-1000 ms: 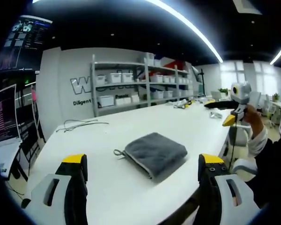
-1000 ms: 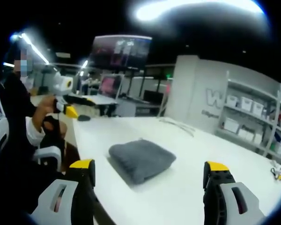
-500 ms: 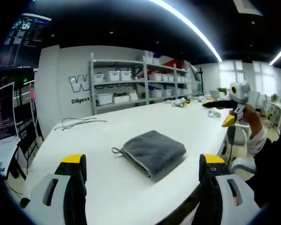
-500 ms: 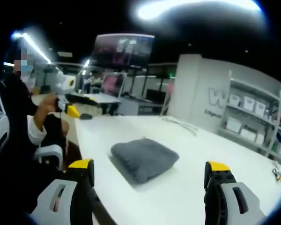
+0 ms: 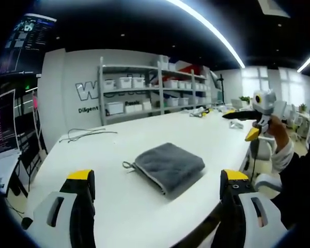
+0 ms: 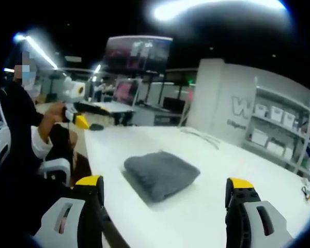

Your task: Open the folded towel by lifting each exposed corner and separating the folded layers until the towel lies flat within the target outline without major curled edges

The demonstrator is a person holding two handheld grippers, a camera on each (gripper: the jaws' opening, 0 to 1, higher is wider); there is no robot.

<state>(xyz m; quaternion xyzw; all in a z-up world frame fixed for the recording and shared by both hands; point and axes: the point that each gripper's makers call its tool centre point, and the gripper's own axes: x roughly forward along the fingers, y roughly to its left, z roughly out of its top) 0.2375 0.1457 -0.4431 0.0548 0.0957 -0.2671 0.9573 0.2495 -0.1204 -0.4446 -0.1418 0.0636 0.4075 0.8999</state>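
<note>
Grey tongs (image 5: pixel 155 192) with black, yellow-tipped jaws; dark, white-cuffed sleeve (image 5: pixel 288 155)

Bare table (image 5: pixel 144 206) round towel (image 5: pixel 169 164)

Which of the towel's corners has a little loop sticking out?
In the left gripper view it is the corner of the folded grey towel pointing left, where the small hanging loop lies on the white table. The other corners look plain.

Grey towel (image 5: pixel 170 165) (folded) on table (image 5: pixel 113 150)
</note>
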